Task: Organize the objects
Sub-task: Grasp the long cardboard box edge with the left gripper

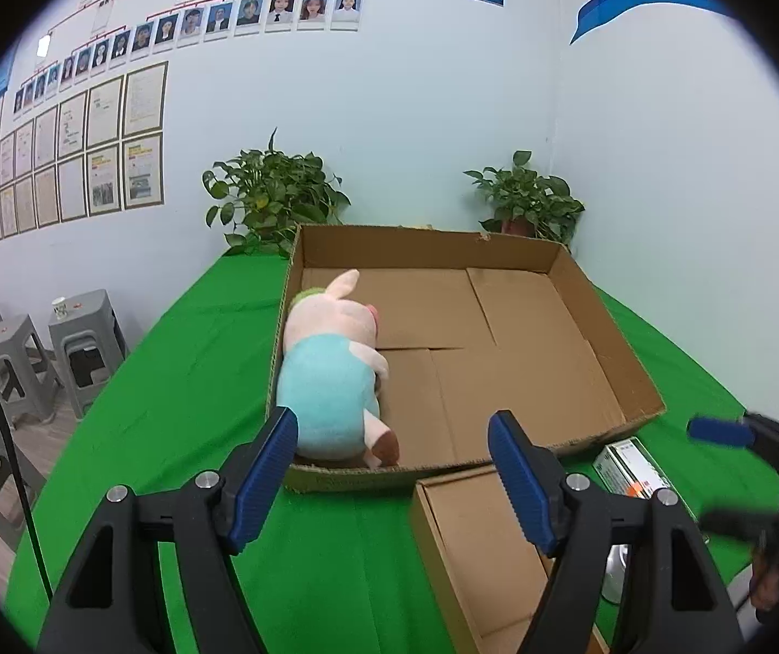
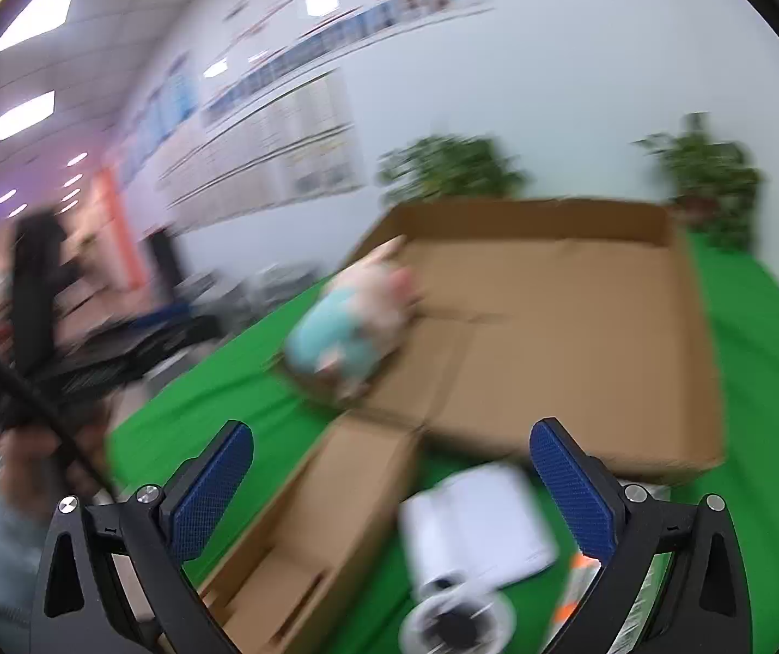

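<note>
A pink plush pig in a light blue shirt (image 1: pixel 335 370) lies inside a large shallow cardboard box (image 1: pixel 580 294) at its left wall. My left gripper (image 1: pixel 392 485) is open and empty just in front of the box. A smaller open cardboard box (image 1: pixel 471 545) sits below it. My right gripper (image 2: pixel 389 490) is open and empty; its view is blurred. It hovers over the small box (image 2: pixel 324 518), a white box-like item (image 2: pixel 476 518) and a round white and black object (image 2: pixel 455 621). The pig (image 2: pixel 357 316) and big box (image 2: pixel 580 338) lie beyond. The right gripper also shows in the left wrist view (image 1: pixel 727 436).
A green cloth (image 1: pixel 199 359) covers the table. Two potted plants (image 1: pixel 272 196) (image 1: pixel 525 201) stand at the back by the wall. A green and white carton (image 1: pixel 632 468) lies right of the small box. Grey stools (image 1: pixel 35 359) stand on the floor at left.
</note>
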A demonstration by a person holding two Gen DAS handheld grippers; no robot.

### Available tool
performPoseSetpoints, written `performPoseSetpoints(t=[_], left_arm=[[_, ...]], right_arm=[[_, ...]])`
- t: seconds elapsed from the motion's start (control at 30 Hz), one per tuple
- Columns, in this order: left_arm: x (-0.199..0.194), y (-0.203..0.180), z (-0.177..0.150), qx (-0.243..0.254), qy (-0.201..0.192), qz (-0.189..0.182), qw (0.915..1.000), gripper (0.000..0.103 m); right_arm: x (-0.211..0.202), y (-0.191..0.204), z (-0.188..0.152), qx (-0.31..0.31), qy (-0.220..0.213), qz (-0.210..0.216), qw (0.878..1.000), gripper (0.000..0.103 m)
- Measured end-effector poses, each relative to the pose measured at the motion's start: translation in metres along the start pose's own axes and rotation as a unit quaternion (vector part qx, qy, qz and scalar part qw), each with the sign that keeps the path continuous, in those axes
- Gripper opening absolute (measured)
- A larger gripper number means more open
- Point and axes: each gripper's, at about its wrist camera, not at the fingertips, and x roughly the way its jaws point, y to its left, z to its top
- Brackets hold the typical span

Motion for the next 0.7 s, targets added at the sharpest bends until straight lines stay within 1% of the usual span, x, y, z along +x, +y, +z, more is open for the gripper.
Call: performPoseSetpoints(t=[0.07,0.13,0.23,0.3,0.33,0.37,0.4,0.43,0.5,0.53,0.57,0.63,0.7], left_arm=[[0.001,0.000,-0.008,-0.005,0.019,-0.015,0.9997,0.075],[0.005,0.001,-0.021,-0.015,0.046,-0.041,0.9980,0.075],[0.011,-0.001,-0.045,-0.024,0.088,-0.068,0.9935,0.075],[0.012,-0.003,-0.060,-0.027,0.111,-0.080,0.9902,0.075],[0.013,-0.004,-0.068,-0.029,0.121,-0.088,0.9883,0.075],[0.013,-0.005,-0.073,-0.032,0.128,-0.093,0.9869,0.075],[0.015,-0.006,-0.080,-0.038,0.136,-0.098,0.9850,0.075],[0.018,-0.007,-0.085,-0.043,0.145,-0.105,0.9829,0.075],[0.023,-0.009,-0.094,-0.050,0.158,-0.110,0.9799,0.075],[0.027,-0.010,-0.097,-0.054,0.164,-0.112,0.9787,0.075],[0.027,-0.011,-0.101,-0.057,0.167,-0.115,0.9776,0.074],[0.032,-0.014,-0.108,-0.059,0.175,-0.116,0.9759,0.074],[0.036,-0.014,-0.111,-0.058,0.180,-0.113,0.9755,0.073]], right_arm=[[-0.005,0.029,-0.020,-0.036,0.025,0.051,0.998,0.102],[-0.008,0.051,-0.040,-0.051,0.043,0.091,0.994,0.102],[-0.011,0.073,-0.066,-0.033,0.072,0.116,0.990,0.102],[-0.019,0.076,-0.078,-0.009,0.078,0.151,0.985,0.102],[-0.026,0.079,-0.083,-0.001,0.078,0.176,0.981,0.102],[-0.030,0.082,-0.086,-0.002,0.075,0.183,0.980,0.102],[-0.032,0.082,-0.090,-0.006,0.075,0.179,0.981,0.102],[-0.030,0.085,-0.093,-0.012,0.079,0.159,0.984,0.102],[-0.019,0.079,-0.095,-0.014,0.092,0.103,0.990,0.102],[-0.015,0.076,-0.095,-0.011,0.096,0.082,0.992,0.102],[-0.009,0.072,-0.096,-0.006,0.100,0.052,0.994,0.102],[0.001,0.059,-0.094,0.002,0.103,0.001,0.995,0.102],[0.006,0.052,-0.092,0.017,0.102,-0.040,0.994,0.100]])
